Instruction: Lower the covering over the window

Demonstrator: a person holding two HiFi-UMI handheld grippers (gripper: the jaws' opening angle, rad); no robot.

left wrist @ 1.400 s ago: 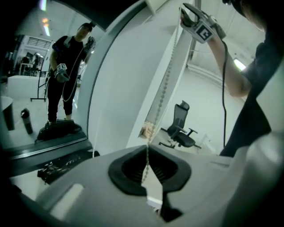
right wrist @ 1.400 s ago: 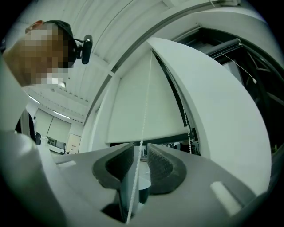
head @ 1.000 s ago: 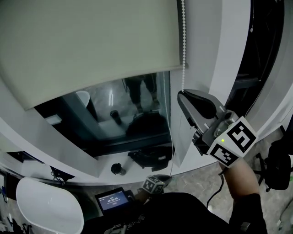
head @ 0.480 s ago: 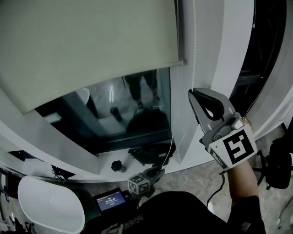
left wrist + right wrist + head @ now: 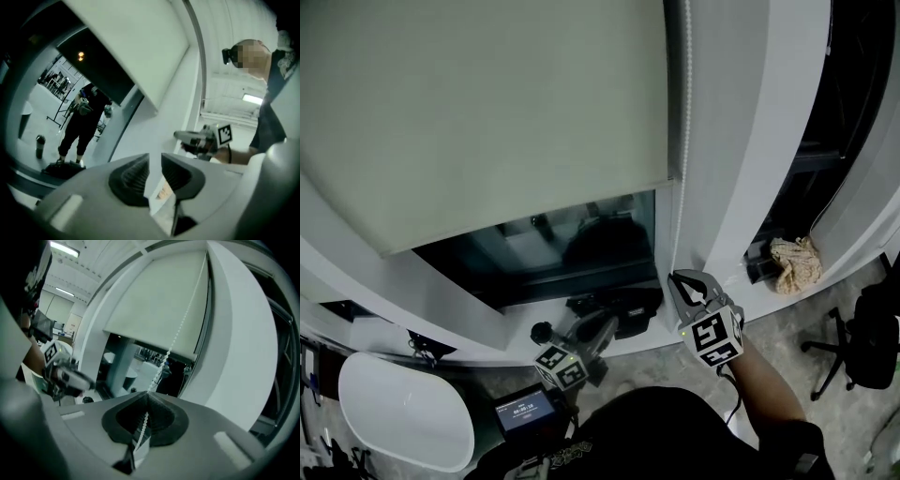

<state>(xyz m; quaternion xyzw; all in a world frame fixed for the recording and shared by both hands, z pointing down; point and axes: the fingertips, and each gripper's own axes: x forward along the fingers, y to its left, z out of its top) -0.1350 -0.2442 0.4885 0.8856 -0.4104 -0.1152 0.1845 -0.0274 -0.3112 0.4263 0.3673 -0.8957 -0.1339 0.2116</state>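
Observation:
A pale roller blind (image 5: 487, 103) covers most of the window, leaving a dark strip of glass (image 5: 572, 239) below its bottom bar. Its white bead chain (image 5: 684, 141) hangs down the right side of the frame. My right gripper (image 5: 677, 279) sits low by the sill, shut on that chain. In the right gripper view the bead chain (image 5: 174, 338) runs from the closed pads up to the blind (image 5: 159, 301). My left gripper (image 5: 598, 330) is lower left of it and points at the sill. Its jaws have just been opening. A gap shows between the pads (image 5: 133, 174), with nothing in it.
A black bag (image 5: 623, 305) and a dark cup (image 5: 542, 331) stand on the sill (image 5: 487, 352). A crumpled cloth (image 5: 794, 260) lies at the right. Below are a white rounded seat (image 5: 394, 412), a small screen (image 5: 525, 408) and an office chair (image 5: 862, 347).
My right gripper has come down a long way with the chain, and the blind's bottom bar has dropped, so less glass shows. My left gripper has risen toward the sill and its jaws have parted.

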